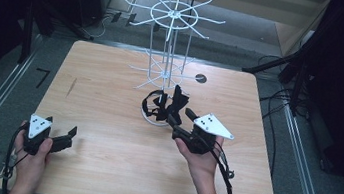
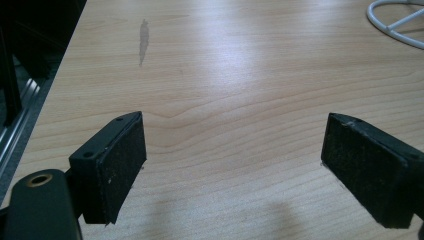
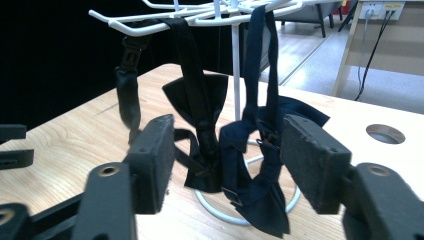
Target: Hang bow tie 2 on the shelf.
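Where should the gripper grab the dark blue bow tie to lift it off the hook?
Probably the strap of the dark blue bow tie, high up near the white rack. It hangs straight and thin there, so the right gripper could close on it from the front.

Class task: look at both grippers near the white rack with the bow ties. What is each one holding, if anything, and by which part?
Nothing is held. The right gripper has open jaws either side of the hanging bow ties, its pads clear of them. The left gripper is open over bare table.

Wooden table (image 1: 100, 168) (white rack (image 1: 166, 71) atop)
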A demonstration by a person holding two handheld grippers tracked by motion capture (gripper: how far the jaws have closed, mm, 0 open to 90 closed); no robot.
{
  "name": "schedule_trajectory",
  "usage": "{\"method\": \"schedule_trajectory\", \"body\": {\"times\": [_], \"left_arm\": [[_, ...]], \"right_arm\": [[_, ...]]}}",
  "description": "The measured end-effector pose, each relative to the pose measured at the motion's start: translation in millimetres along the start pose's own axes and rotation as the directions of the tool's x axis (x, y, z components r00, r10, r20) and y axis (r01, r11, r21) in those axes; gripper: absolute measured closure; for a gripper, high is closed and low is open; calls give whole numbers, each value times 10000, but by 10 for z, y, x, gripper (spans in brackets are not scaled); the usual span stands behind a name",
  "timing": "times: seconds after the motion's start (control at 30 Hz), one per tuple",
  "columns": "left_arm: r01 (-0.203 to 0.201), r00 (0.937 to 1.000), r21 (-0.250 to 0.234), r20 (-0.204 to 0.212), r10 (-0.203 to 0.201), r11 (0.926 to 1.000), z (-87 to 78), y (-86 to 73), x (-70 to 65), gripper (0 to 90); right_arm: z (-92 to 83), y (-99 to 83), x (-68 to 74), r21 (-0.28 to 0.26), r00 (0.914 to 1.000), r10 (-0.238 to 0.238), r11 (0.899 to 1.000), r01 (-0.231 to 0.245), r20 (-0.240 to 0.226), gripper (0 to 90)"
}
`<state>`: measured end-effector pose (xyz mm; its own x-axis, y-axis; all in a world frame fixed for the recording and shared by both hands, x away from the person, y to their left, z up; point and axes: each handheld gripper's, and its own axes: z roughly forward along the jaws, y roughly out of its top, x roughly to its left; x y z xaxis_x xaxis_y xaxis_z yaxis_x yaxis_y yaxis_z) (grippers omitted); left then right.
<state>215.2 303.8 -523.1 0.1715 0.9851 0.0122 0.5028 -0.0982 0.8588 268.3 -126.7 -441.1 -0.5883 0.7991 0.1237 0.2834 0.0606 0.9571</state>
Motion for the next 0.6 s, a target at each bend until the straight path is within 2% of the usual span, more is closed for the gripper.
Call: {"method": "schedule_trajectory", "body": {"times": [0.3, 0.47, 0.6], "left_arm": [[-7, 10000, 1, -7, 7, 10000, 0, 0, -1, 113], [-18, 10000, 7, -17, 18, 10000, -1, 0, -2, 113], [-27, 10000, -4, -21, 27, 10000, 0, -1, -3, 113]], "right_arm": [[-94, -70, -63, 179, 9999, 66, 9998, -68, 120, 216], [-123, -119, -91, 431, 9992, 28, 9991, -45, 396, 61], [-169, -153, -128, 462, 9996, 150, 9988, -161, 228, 7]]}}
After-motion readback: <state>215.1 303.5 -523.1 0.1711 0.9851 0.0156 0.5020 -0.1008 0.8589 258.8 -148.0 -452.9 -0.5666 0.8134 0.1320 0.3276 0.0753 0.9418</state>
